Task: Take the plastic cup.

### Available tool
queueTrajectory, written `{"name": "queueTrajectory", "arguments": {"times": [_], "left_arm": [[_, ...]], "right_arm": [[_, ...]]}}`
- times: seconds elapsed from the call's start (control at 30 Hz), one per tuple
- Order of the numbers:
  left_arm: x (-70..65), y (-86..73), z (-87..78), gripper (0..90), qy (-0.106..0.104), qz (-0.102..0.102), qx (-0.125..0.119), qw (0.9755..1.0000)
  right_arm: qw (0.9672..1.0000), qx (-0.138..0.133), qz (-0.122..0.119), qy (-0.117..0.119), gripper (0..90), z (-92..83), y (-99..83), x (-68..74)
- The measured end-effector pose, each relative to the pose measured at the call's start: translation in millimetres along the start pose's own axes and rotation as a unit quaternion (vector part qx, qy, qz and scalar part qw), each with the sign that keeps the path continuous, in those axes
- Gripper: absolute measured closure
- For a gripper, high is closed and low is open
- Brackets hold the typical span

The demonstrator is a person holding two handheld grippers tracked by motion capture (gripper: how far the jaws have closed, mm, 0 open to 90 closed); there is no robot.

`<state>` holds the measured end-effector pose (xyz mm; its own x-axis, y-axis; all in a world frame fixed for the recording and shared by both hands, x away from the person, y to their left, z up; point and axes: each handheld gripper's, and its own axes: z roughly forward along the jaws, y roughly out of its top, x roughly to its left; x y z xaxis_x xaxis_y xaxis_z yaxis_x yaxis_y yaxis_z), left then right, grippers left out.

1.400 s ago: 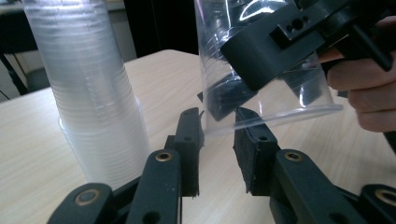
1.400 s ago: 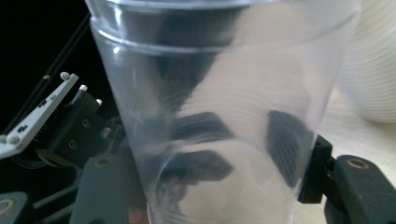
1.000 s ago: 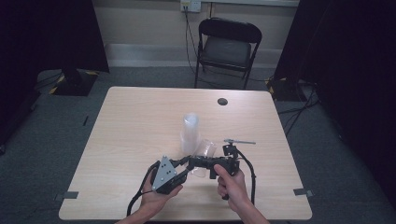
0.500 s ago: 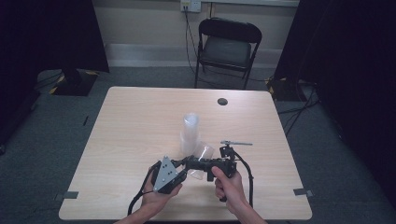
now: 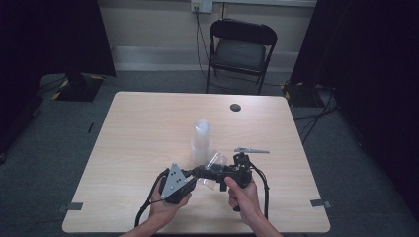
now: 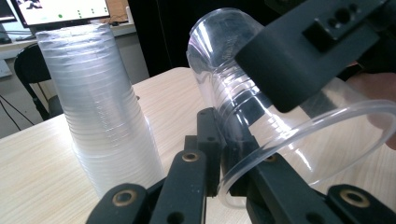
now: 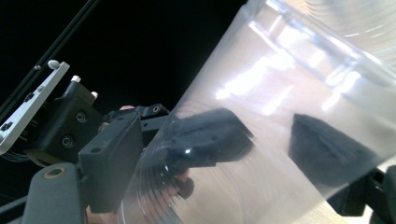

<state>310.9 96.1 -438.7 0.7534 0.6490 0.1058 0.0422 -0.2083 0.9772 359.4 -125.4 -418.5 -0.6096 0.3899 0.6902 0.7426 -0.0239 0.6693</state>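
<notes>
One cup stack (image 5: 201, 140), one loose cup (image 6: 261, 135) (clear), two hand-held grippers.

From where I stand, nothing here can be read. The monitor (image 6: 56, 11) behind the table shows only blurred marks, and the clear cups (image 6: 100, 116) carry no print

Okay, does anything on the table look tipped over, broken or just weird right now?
One clear plastic cup is tilted well off upright, gripped between both grippers rather than standing. The left gripper pinches its rim and the right gripper clamps its side. The stack of cups stands upright behind it. Nothing looks spilled or broken.
</notes>
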Motion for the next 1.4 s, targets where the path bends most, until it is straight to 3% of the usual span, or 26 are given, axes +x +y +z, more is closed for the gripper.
{"name": "queueTrajectory", "arguments": {"times": [0.13, 0.23, 0.43, 0.8, 0.97, 1.13, 1.4], "left_arm": [[4.1, -0.5, 0.2, 87.6, -0.011, -0.031, 0.002, 0.9994], [8.0, -0.6, 0.0, 87.8, -0.01, -0.043, 0.002, 0.999], [13.0, -0.4, -1.9, 87.8, -0.01, -0.055, 0.006, 0.9984], [22.2, 1.1, -3.7, 88.1, -0.002, -0.069, 0.009, 0.9976], [26.4, 1.1, -3.4, 88.0, 0.002, -0.07, 0.019, 0.9973], [31.2, 0.8, -3.4, 88.1, -0.004, -0.084, 0.027, 0.996], [34.0, 2.0, -5.3, 88.0, -0.013, -0.101, 0.036, 0.9941]], "right_arm": [[1.0, -0.002, -0.001, 0.002, 16.9, 0.0, 0.0, 1.1], [1.0, 0.002, 0.004, 0.008, 15.7, -0.1, 0.1, 0.8], [0.9998, 0.002, 0.004, 0.02, 14.8, -0.7, 0.8, -0.3], [0.9999, -0.003, 0.004, 0.016, 15.0, -6.8, 1.5, -1.7], [1.0, -0.001, -0.006, 0.002, 17.0, -9.0, 1.9, -2.6], [1.0, -0.003, -0.008, -0.004, 17.5, -10.8, 0.6, -6.0], [0.9985, -0.001, -0.046, -0.029, 19.6, -14.5, 1.6, -4.4]]}}
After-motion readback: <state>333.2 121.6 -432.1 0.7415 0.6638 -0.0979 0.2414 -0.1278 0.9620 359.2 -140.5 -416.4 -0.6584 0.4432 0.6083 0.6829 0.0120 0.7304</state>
